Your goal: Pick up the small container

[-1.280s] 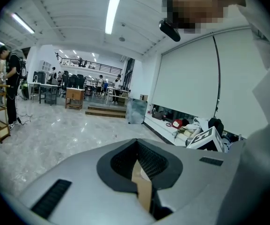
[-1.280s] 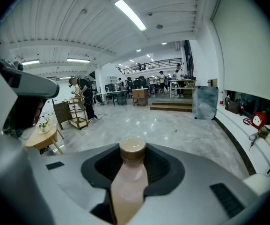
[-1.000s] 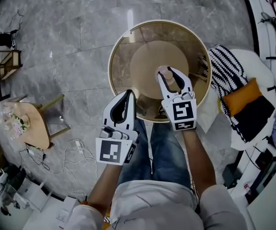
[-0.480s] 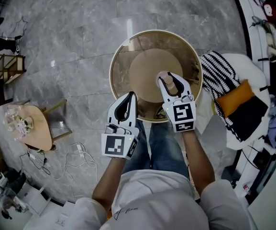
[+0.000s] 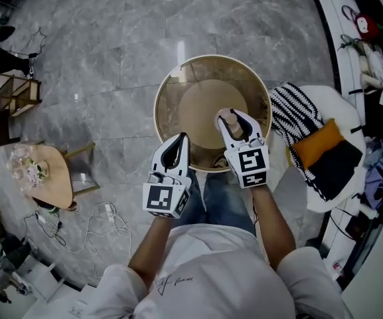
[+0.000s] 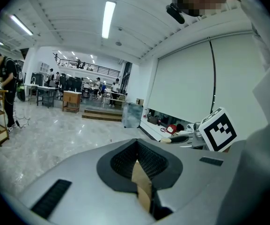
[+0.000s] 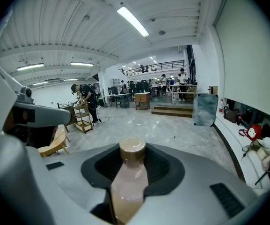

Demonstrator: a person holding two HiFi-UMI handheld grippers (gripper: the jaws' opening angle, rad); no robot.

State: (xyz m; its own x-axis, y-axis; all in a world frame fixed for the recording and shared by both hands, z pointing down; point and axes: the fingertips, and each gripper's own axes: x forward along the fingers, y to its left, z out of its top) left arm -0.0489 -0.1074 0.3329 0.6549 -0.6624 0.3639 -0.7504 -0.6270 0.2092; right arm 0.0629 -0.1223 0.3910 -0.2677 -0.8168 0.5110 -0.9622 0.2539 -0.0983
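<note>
Grey marble floor is seen all around the round table, which has a gold rim and a brown see-through top.

A white armchair is noted just to the right of the table; a black-and-white striped throw and an orange cushion are laid on it.

A small wooden side table is recorded well to the left of the round table, with white cables on the floor near it, on the person's side.

Left gripper: held at the near edge of the round table, tips over the rim. Jaws are seen brought together, with nothing between them.

Right gripper: held over the round table top, between its centre and its near edge. Jaws are clamped on the small container.

Small container: a pale pink bottle with a tan cap, gripped at the body, cap end pointed away from the gripper's body. Whether its base is touching the table top cannot be told.
</note>
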